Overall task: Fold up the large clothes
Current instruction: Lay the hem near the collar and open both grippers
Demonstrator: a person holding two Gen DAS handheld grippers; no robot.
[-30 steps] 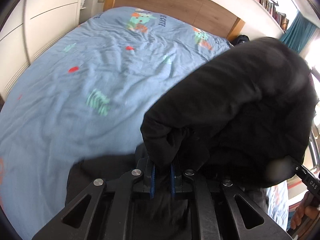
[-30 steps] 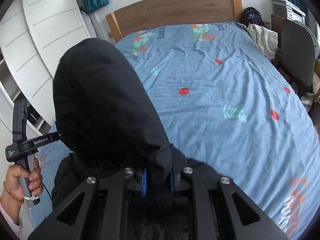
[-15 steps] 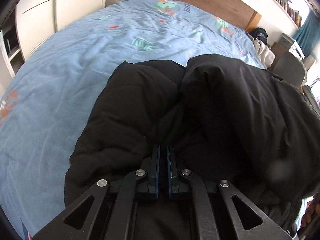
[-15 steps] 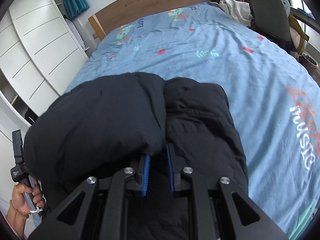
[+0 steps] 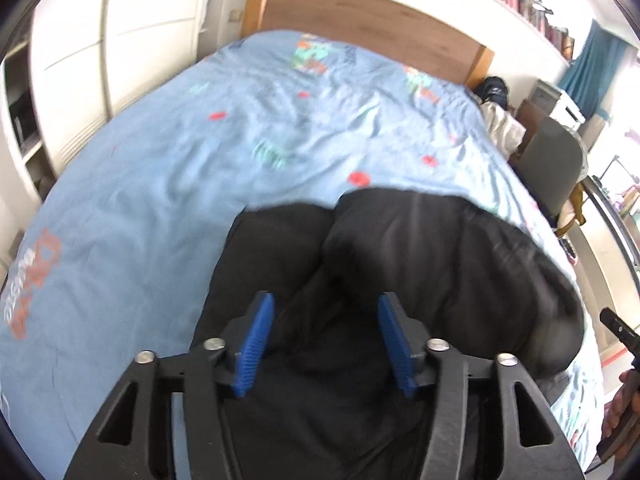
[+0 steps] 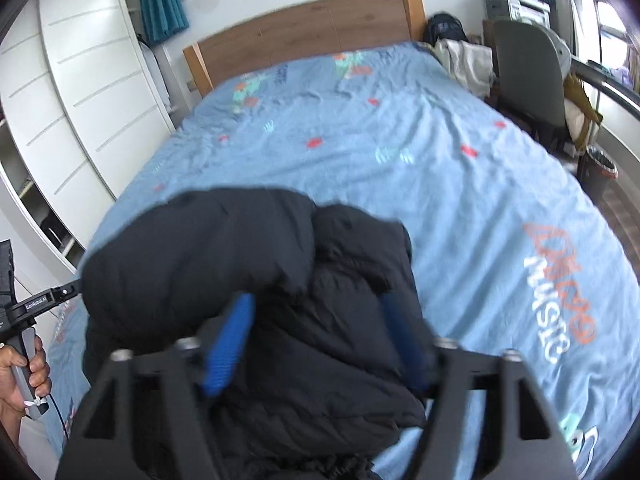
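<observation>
A black puffy jacket [image 5: 400, 272] lies bundled and folded over on the blue bedspread [image 5: 200, 168], near the foot of the bed. It also shows in the right wrist view [image 6: 248, 264]. My left gripper [image 5: 326, 312] is open, its blue pads apart just above the jacket, holding nothing. My right gripper [image 6: 320, 316] is open too, above the jacket's near side, its image blurred by motion. The other hand-held gripper shows at the left edge of the right wrist view [image 6: 28, 308].
The wooden headboard [image 6: 304, 36] is at the far end. White wardrobes [image 6: 80, 80] run along the left. A grey chair [image 6: 528, 80] and pale clothes [image 6: 464, 60] stand by the bed's right side. A dark bin [image 6: 598, 172] sits on the floor.
Both grippers held the jacket raised, laid it down folded on the bed, then opened and let go. Both have drawn back a little.
</observation>
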